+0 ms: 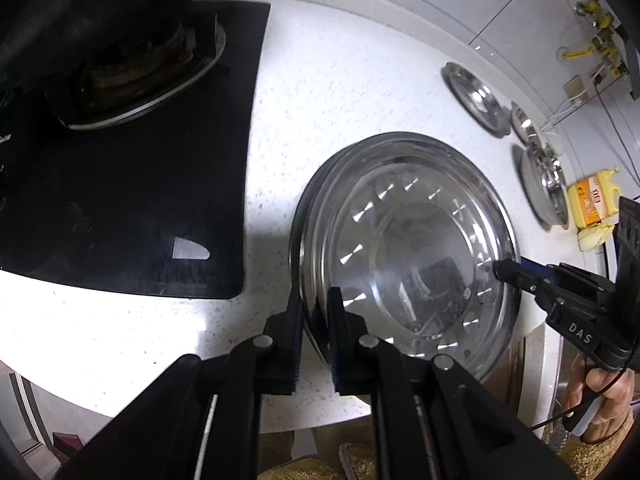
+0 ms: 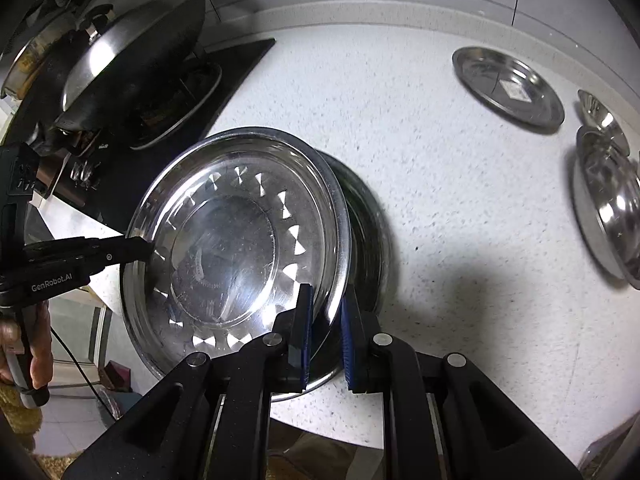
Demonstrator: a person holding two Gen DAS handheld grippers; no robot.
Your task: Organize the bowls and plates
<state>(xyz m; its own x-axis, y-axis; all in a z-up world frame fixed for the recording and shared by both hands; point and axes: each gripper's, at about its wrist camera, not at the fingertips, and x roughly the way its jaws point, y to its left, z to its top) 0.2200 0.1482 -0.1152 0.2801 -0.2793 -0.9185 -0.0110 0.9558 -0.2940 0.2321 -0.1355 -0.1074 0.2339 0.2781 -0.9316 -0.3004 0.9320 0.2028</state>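
A large steel plate [image 1: 416, 240] with a dimpled ring sits tilted on the white counter, over a darker dish beneath it [image 2: 368, 240]. My left gripper [image 1: 316, 320] straddles the plate's near-left rim, its two fingers close on either side. My right gripper [image 2: 326, 320] straddles the opposite rim the same way; it shows in the left wrist view [image 1: 508, 272] at the plate's right edge. The left gripper shows in the right wrist view [image 2: 136, 248] at the plate's left rim. Both seem closed on the rim of the plate [image 2: 236, 240].
A black gas hob [image 1: 132, 168] with a burner lies left. A wok with a lid [image 2: 132, 52] sits on it. A flat steel plate [image 2: 508, 88] and stacked steel bowls [image 2: 608, 200] lie at the back right. A yellow bottle [image 1: 592, 200] stands far right. The counter edge is near.
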